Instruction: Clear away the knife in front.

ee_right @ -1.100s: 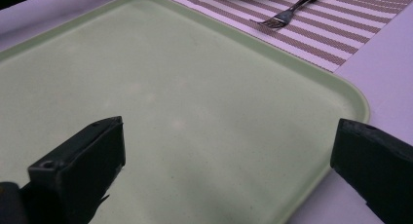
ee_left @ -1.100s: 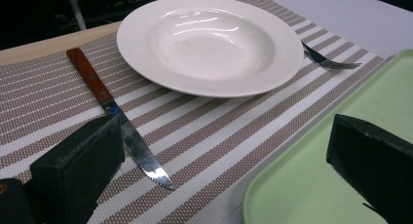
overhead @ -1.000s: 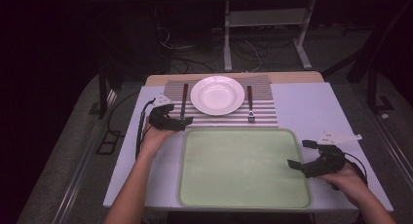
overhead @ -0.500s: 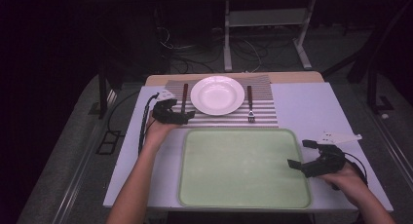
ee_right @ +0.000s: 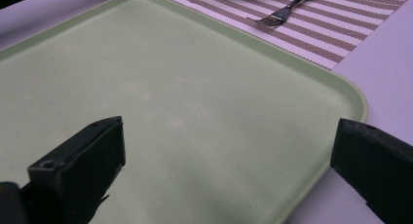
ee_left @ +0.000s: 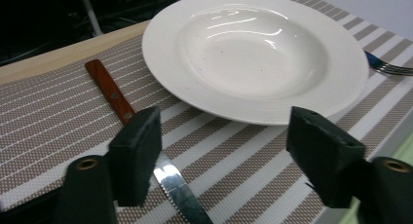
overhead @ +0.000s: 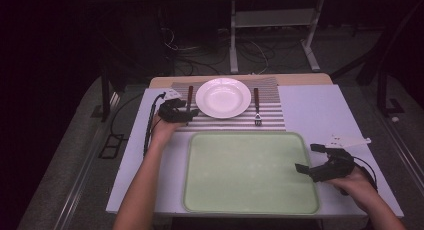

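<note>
A knife with a wooden handle (ee_left: 109, 90) lies on the striped placemat (ee_left: 53, 121), left of the white plate (ee_left: 253, 53). My left gripper (ee_left: 229, 160) hangs low over the knife's blade (ee_left: 178, 192). Its jaws have just been closing, with the blade by the left jaw and a wide gap still between the pads. From above, the left gripper (overhead: 181, 115) sits at the near end of the knife (overhead: 190, 94), beside the plate (overhead: 223, 97). My right gripper (overhead: 310, 158) stands open over the right edge of the green tray (overhead: 250, 172), with nothing between its jaws (ee_right: 229, 151).
A fork (overhead: 256, 107) lies on the placemat (overhead: 270, 119) right of the plate, its tines (ee_right: 268, 19) toward the tray (ee_right: 195, 102). The white table (overhead: 320, 110) runs past the tray on both sides. Dark floor, cables and a metal stand lie behind.
My left hand has moved away from me onto the placemat, up to the knife, and its jaws stand narrower. The right hand has stayed where it was.
</note>
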`<state>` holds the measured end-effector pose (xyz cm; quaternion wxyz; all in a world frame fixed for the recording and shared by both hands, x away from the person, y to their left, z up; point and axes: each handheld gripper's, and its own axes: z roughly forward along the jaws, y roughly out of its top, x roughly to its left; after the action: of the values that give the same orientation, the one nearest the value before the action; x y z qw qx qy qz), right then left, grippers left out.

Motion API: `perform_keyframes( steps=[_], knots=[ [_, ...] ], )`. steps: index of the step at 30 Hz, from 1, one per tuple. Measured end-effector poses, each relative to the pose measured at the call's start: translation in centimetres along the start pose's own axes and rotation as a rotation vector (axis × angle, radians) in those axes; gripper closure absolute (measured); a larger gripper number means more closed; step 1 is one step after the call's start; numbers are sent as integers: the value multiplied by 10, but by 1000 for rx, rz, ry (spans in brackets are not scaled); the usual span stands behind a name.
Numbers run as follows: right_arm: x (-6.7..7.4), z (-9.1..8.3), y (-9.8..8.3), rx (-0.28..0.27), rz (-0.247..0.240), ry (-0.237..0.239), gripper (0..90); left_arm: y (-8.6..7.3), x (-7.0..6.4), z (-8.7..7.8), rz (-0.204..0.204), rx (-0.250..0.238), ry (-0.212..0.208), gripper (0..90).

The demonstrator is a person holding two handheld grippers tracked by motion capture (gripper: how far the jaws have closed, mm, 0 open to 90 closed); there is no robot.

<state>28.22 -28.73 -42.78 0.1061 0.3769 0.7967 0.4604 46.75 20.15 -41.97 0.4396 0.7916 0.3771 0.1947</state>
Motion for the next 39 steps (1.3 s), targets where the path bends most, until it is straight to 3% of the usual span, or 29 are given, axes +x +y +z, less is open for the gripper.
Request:
perform_keyframes(
  steps=[3, 8, 9, 11, 13, 18, 24, 39],
  knots=[
    [0, 0, -1, 2, 4, -3, 0, -2, 4, 4, -7, 4, -5, 461],
    [0, 2, -1, 7, 2, -3, 0, -4, 9, 12, -20, 32, 20, 581],
    [0, 2, -1, 10, 2, -3, 0, -5, 11, 14, -17, 40, 19, 667],
    [0, 2, -1, 10, 3, -3, 0, -6, 13, 17, -26, 53, 21, 693],
    [0, 3, -2, 11, 4, -2, 0, -7, 14, 20, -27, 63, 22, 800],
    [-1, 3, -2, 10, 6, -1, 0, -7, 16, 24, -48, 79, 23, 893],
    [-1, 2, -2, 9, 6, -1, 0, -12, 15, 32, -70, 127, 31, 895],
    [-1, 2, -2, 8, 7, -2, 0, -16, 15, 36, -84, 167, 26, 895]
  ],
)
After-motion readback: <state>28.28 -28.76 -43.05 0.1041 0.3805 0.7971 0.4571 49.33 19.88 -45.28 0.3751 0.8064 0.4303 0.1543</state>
